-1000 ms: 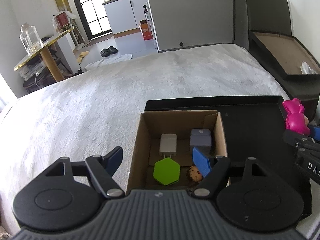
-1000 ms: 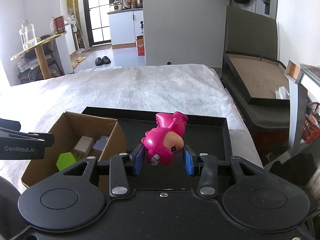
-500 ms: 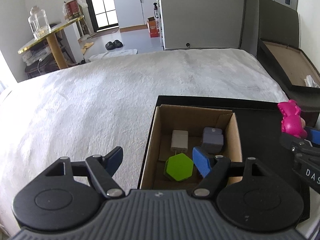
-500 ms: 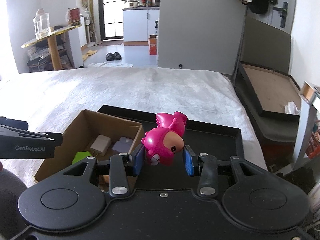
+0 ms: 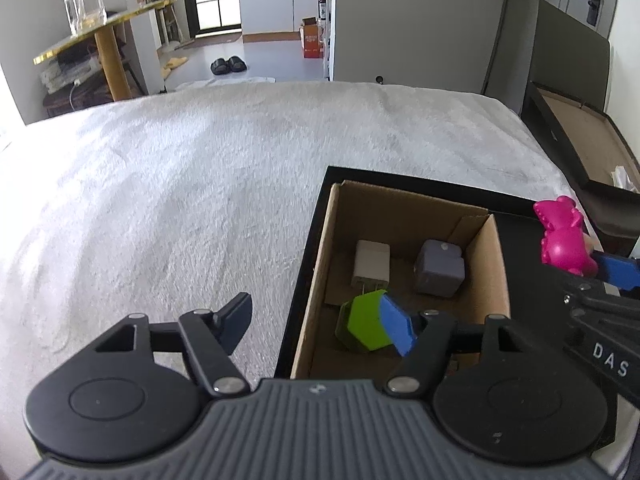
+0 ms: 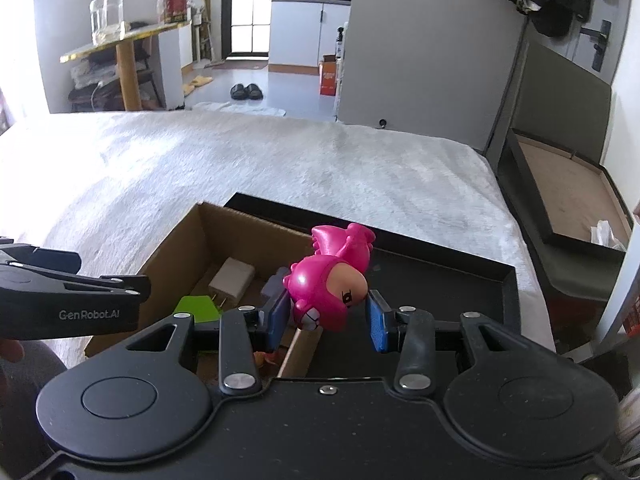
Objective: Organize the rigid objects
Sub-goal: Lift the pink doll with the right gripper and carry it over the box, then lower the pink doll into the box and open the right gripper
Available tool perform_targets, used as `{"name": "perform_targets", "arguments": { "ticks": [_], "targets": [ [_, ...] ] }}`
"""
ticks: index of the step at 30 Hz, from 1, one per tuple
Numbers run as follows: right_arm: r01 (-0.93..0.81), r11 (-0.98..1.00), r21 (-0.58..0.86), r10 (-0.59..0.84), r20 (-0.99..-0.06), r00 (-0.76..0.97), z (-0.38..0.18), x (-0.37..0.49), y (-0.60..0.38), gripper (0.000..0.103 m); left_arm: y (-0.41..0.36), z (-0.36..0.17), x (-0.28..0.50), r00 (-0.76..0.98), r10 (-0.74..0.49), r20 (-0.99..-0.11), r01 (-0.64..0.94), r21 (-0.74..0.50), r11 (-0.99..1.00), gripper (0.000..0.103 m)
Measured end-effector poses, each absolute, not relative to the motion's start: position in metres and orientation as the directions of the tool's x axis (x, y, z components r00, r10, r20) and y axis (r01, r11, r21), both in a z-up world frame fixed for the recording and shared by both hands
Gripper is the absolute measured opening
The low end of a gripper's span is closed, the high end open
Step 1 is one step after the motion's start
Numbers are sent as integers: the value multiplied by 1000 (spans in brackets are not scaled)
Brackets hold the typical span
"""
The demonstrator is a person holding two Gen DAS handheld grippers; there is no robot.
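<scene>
My right gripper (image 6: 326, 316) is shut on a pink toy figure (image 6: 328, 280) and holds it above the right wall of an open cardboard box (image 6: 240, 216). The box stands in a black tray (image 6: 440, 248) and holds a white charger (image 5: 370, 264), a grey cube (image 5: 438, 268) and a green hexagon (image 5: 366, 326). My left gripper (image 5: 318, 322) hangs over the box's left wall (image 5: 320, 264). Its jaws are closing with that wall between them, and the pads touch nothing. The pink toy (image 5: 564, 240) also shows at the right edge of the left wrist view.
A white fluffy cover (image 5: 200, 184) spreads to the left and beyond the tray. A black open case (image 6: 560, 184) with a brown inside lies on the right. A round table (image 5: 104, 28) with a glass jar and slippers (image 5: 228, 65) stand farther off.
The right gripper has carried the pink toy leftward, from over the tray to over the box's right wall. The left gripper has shifted left across the box and its jaws have narrowed slightly.
</scene>
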State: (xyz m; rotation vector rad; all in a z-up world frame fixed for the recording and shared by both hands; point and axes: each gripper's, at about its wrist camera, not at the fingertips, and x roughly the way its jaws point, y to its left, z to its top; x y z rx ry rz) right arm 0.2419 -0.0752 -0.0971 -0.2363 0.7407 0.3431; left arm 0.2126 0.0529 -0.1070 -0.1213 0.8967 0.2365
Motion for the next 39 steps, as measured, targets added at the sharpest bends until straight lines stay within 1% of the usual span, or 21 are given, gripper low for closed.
{"name": "perform_targets", "arguments": {
  "ticks": [4,5,7,9,11,12,14,18,20,29,31,32,33,39],
  "targets": [
    [-403,908,-113,215,-701,680,-98,244,-63,41,59,-117,213,589,123,-799,-256,-39,966,59],
    [-406,906,-119,213,-702,680,-99,244,-60,41,60,-120,213,585,114,-803,-252,-47,966,55],
    [-414,902,-125,212,-706,675,-101,246,-54,41,61,-125,214,577,98,-811,-247,-59,967,50],
    [-422,897,-132,211,-710,671,-102,247,-47,41,64,-130,214,569,82,-818,-245,-73,967,40],
    [-433,890,-144,209,-714,668,-104,248,-41,41,68,-135,215,564,68,-823,-251,-93,963,35],
    [-437,887,-150,206,-718,665,-105,249,-39,41,70,-137,215,561,64,-825,-257,-101,961,28],
    [-445,883,-152,206,-726,656,-107,252,-35,41,73,-140,216,557,51,-829,-257,-114,960,20],
    [-463,871,-163,205,-736,645,-112,256,-24,41,79,-145,218,555,41,-831,-262,-128,957,12],
    [-471,866,-167,205,-741,640,-114,259,-19,41,82,-147,219,550,33,-835,-268,-139,953,10],
    [-501,849,-167,218,-753,621,-122,268,-1,41,87,-150,220,546,17,-838,-273,-159,949,10],
    [-512,843,-165,230,-750,620,-124,268,3,43,87,-150,221,544,20,-839,-272,-153,950,10],
    [-515,841,-168,228,-752,619,-125,268,5,46,86,-150,220,545,22,-838,-271,-151,951,10],
    [-519,839,-166,230,-755,613,-126,269,5,47,86,-150,221,544,23,-839,-272,-151,950,10],
    [-511,843,-168,218,-762,610,-125,266,-4,48,85,-150,222,540,25,-841,-270,-146,952,11]
  ]
}}
